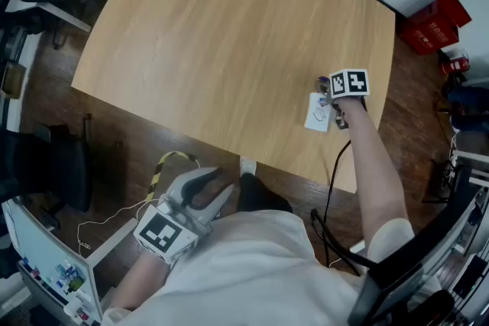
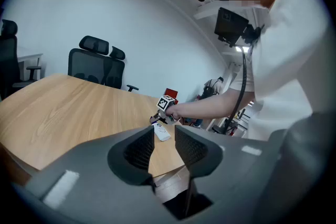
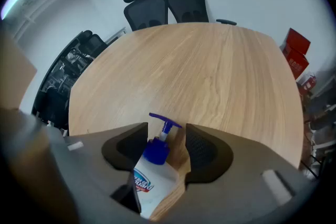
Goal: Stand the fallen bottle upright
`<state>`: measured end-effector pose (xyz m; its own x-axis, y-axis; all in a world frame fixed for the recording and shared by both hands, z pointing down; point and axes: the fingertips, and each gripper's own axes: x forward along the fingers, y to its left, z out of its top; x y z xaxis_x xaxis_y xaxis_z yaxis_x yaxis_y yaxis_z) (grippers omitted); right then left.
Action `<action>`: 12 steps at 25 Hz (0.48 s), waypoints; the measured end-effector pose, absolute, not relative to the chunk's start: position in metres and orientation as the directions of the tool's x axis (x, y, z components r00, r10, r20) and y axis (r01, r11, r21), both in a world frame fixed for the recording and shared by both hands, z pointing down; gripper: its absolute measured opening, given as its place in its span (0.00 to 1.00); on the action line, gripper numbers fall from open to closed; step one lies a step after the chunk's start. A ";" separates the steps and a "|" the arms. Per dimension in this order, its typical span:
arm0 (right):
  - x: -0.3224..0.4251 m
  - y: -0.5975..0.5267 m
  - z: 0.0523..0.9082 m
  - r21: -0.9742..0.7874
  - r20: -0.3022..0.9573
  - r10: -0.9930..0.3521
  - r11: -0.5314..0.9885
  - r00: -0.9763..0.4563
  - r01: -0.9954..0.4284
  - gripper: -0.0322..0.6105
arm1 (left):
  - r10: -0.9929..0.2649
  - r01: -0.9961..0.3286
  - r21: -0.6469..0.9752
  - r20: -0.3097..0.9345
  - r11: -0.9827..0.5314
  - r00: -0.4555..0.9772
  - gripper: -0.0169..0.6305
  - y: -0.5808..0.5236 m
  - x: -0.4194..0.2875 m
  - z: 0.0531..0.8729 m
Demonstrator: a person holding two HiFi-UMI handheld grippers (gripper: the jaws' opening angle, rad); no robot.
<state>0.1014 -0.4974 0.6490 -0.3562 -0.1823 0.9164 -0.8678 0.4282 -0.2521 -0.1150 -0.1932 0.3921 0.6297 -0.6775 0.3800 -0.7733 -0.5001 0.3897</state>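
Bottle (image 3: 149,176) lies flat near the worktop's (image 1: 229,50) near right edge, blue pump pointing far, between the part-open jaws of the steeply downward right gripper (image 3: 165,134), not visibly clamped; the left gripper (image 2: 164,136) hangs open and empty, well away.

Left tool (image 2: 163,148) gapes empty; beyond, bottle (image 2: 161,132) lies on table (image 2: 63,107).

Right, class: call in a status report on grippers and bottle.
Right gripper open, straddling pump end of bottle. Left gripper open, empty, off the table. Bottle lying down. Nothing in the way.
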 end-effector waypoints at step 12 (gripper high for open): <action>0.097 -0.504 0.613 -0.199 0.866 -0.316 0.494 -0.388 -0.846 0.29 | -0.669 -0.762 0.406 0.374 -0.504 0.642 0.21 -0.206 -0.117 0.400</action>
<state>0.0972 -0.5044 0.6135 -0.3879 -0.3160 0.8659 -0.8465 0.4939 -0.1990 -0.1170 -0.2060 0.3998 0.6421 -0.6689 0.3745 -0.7621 -0.5044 0.4058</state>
